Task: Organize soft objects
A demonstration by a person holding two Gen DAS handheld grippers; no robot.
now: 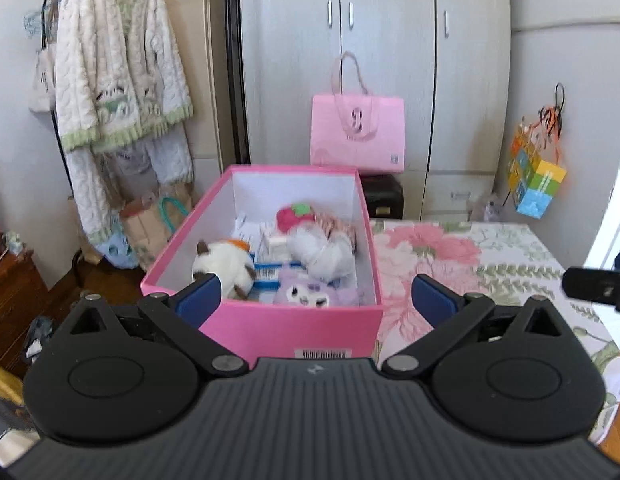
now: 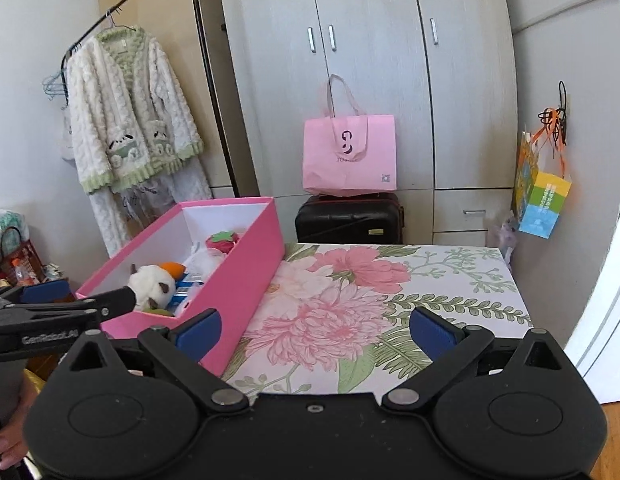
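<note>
Gaping fully, L tongs (image 1: 315, 300) & R tongs (image 2: 315, 330) grip nothing, near pink box (image 1: 294, 330).

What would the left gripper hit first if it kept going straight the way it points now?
Most likely the pink box: its near wall sits right ahead of the open left gripper. If the line clears the rim, it would meet the purple plush just inside. Depth is hard to judge here.

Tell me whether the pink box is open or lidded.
Open. The pink box has no lid on it: its white inner walls show, with the plush cat and strawberry plush lying inside.
</note>
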